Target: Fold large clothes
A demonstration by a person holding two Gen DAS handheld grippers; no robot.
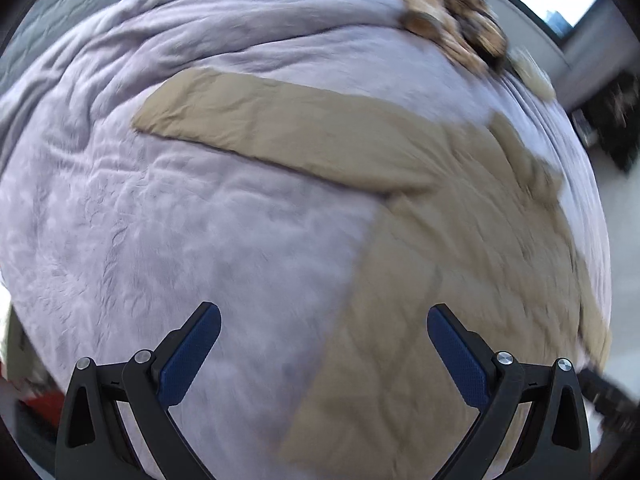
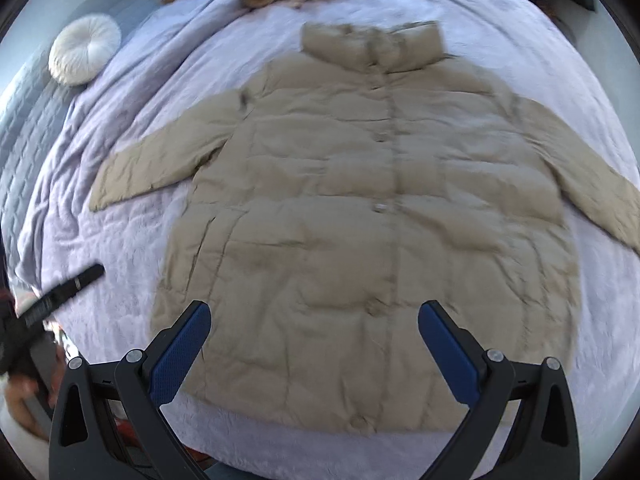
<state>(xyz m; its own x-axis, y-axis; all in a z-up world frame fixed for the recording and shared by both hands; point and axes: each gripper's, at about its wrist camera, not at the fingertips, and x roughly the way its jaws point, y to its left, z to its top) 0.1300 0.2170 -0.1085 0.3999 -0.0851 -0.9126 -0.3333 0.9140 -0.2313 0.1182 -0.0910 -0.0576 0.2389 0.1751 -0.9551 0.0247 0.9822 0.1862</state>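
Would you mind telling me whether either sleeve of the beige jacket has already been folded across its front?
No, the beige jacket lies flat with both sleeves spread outward on the lavender blanket.

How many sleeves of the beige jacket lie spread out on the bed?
2. One sleeve stretches toward the round white cushion; the other sleeve reaches the picture's right edge, its cuff cut off.

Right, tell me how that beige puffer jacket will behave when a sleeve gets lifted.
The beige puffer jacket looks soft and quilted, so the sleeve will probably droop rather than hold shape. Its puffy fill suggests it's light for its size and may spring back from folds. The smooth shell could slide on the lavender blanket.
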